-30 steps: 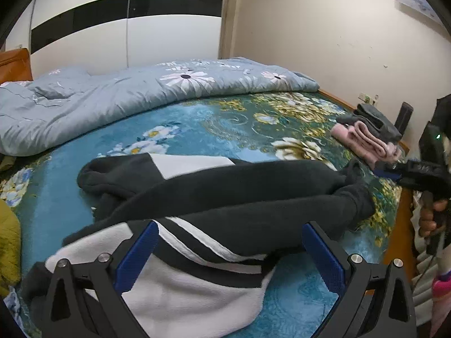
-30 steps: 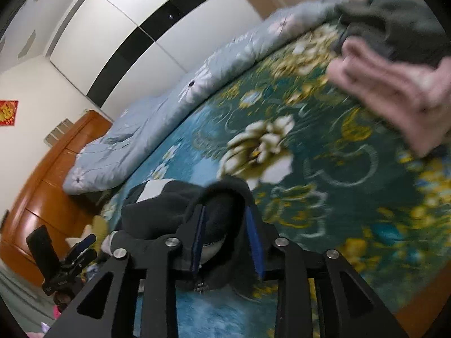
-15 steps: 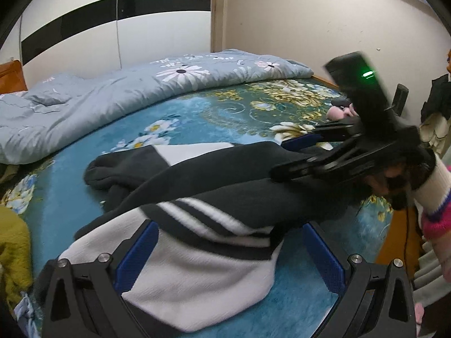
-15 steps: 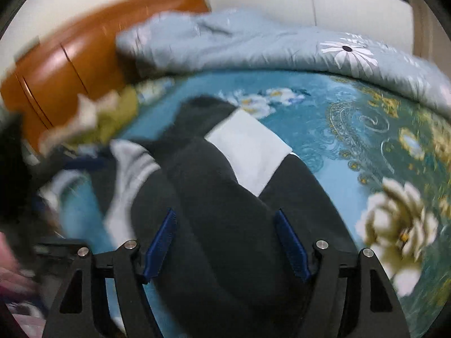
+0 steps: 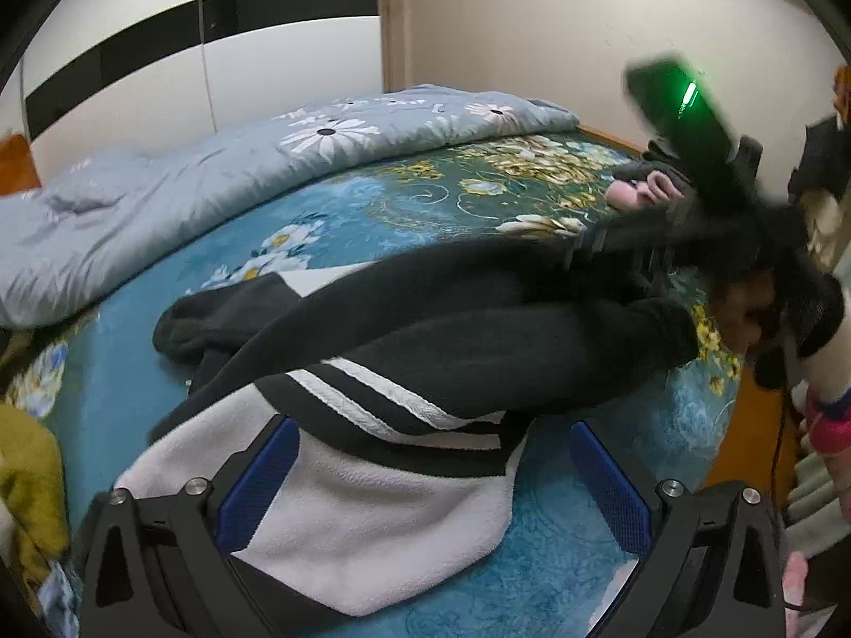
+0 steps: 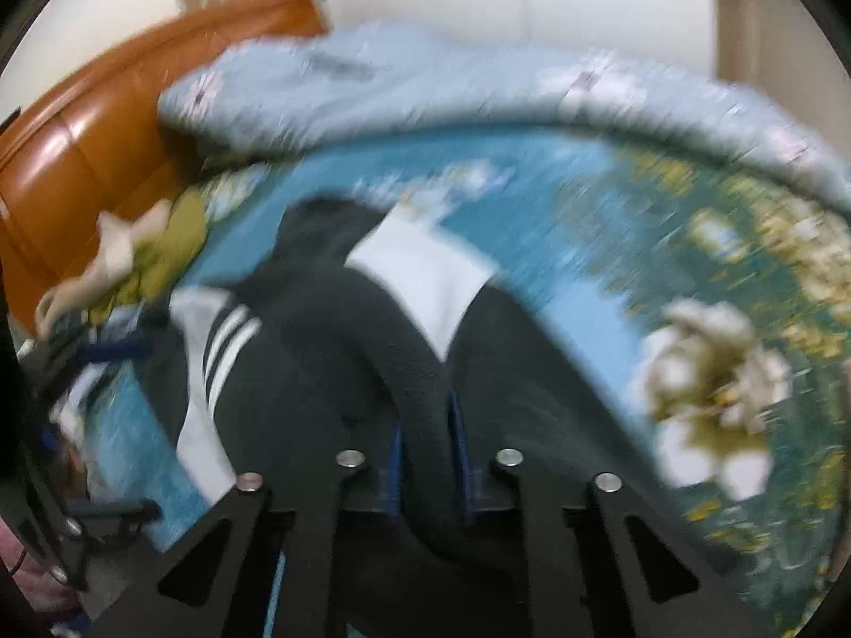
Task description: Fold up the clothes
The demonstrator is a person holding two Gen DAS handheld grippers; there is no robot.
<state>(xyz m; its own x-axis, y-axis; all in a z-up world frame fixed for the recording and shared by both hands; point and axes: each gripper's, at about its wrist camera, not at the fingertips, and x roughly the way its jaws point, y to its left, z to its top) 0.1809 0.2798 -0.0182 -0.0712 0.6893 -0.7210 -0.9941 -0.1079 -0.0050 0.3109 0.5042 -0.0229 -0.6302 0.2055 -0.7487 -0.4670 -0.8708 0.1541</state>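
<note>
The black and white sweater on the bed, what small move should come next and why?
Probably carry the pinched dark fabric across toward the white hem. The right gripper is shut on a fold of the sweater, while the left gripper hangs open over the white hem, holding nothing. The garment is bunched, so laying that fold flat seems the sensible step.

A bed (image 5: 404,212) with a blue floral sheet is filling the room. A pale blue quilt (image 5: 223,181) is lying beside a white wardrobe (image 5: 213,42) with a black stripe. An orange wooden headboard (image 6: 90,122) is shining.
</note>
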